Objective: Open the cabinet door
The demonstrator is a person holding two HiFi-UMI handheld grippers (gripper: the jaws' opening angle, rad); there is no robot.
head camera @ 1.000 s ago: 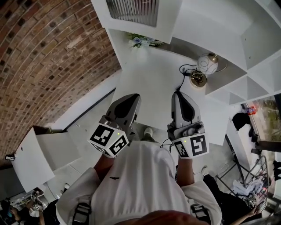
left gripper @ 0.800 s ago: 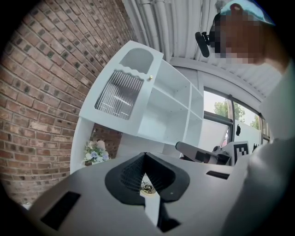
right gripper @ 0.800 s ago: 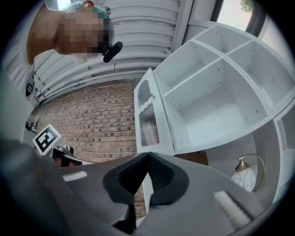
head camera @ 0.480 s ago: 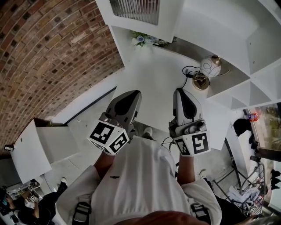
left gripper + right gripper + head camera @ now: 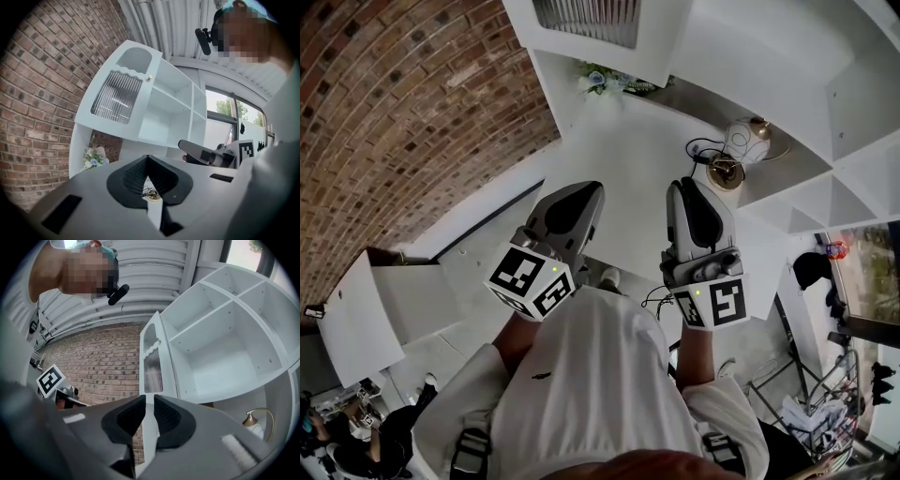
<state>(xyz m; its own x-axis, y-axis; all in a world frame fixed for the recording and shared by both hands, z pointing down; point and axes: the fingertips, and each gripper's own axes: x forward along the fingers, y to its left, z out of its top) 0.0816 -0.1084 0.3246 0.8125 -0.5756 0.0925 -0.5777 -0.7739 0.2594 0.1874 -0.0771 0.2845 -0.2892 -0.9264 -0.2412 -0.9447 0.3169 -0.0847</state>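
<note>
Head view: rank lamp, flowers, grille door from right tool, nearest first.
1. Lamp, just right of right tool.
2. Flowers, back left.
3. Grille door, top edge, above flowers.
Its jaws have just been opening, nothing between them.

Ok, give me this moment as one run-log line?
cabinet door: swung open | left gripper: shut, empty | right gripper: jaws have just been opening, nothing between | contact with door: none

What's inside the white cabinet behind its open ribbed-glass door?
Inside the white cabinet, beside its open ribbed-glass door, only bare white shelves and dividers show; nothing stands on the parts in view. The compartments' outer ends run past the picture's edge, unseen.
</note>
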